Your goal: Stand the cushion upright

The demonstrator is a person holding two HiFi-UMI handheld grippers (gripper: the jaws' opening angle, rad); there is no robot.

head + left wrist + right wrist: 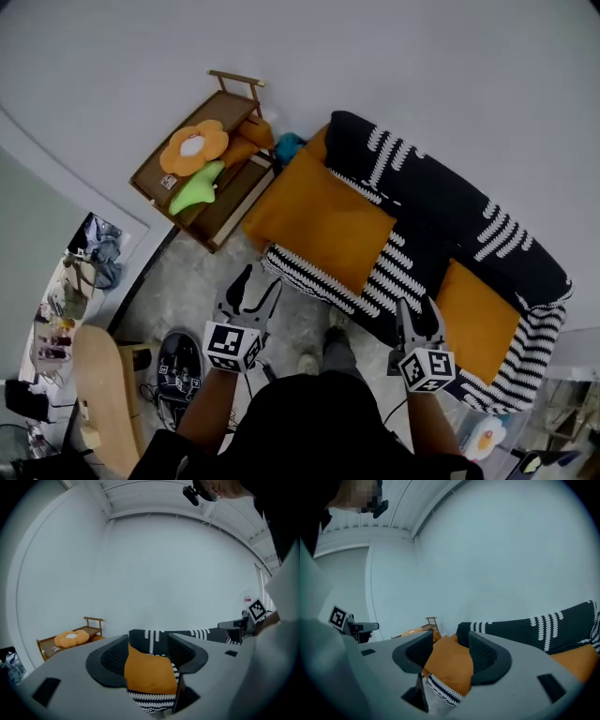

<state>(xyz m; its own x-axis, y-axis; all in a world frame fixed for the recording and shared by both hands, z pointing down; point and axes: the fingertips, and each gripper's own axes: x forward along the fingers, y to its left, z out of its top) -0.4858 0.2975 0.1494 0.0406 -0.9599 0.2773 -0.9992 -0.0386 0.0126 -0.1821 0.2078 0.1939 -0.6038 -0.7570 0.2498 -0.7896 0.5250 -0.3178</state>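
A large orange cushion (323, 220) lies flat on the left part of the seat of a black sofa with white patterning (441, 202). A second orange cushion (478, 319) rests on the right part of the seat. My left gripper (251, 286) hovers over the floor just short of the sofa's front left edge, jaws apart and empty. My right gripper (420, 314) is at the sofa's front edge between the two cushions, also open and empty. In the left gripper view the cushion (147, 672) shows beyond the open gripper (147, 656). The right gripper view shows the cushion (450, 663) past its gripper (447, 656).
A wooden bench (234, 202) left of the sofa carries an orange flower-shaped pillow (194, 147) and a green soft item (197, 192). A black patterned object (178, 370) and a wooden board (103, 394) sit on the floor at lower left. The person's feet (323, 352) are in front of the sofa.
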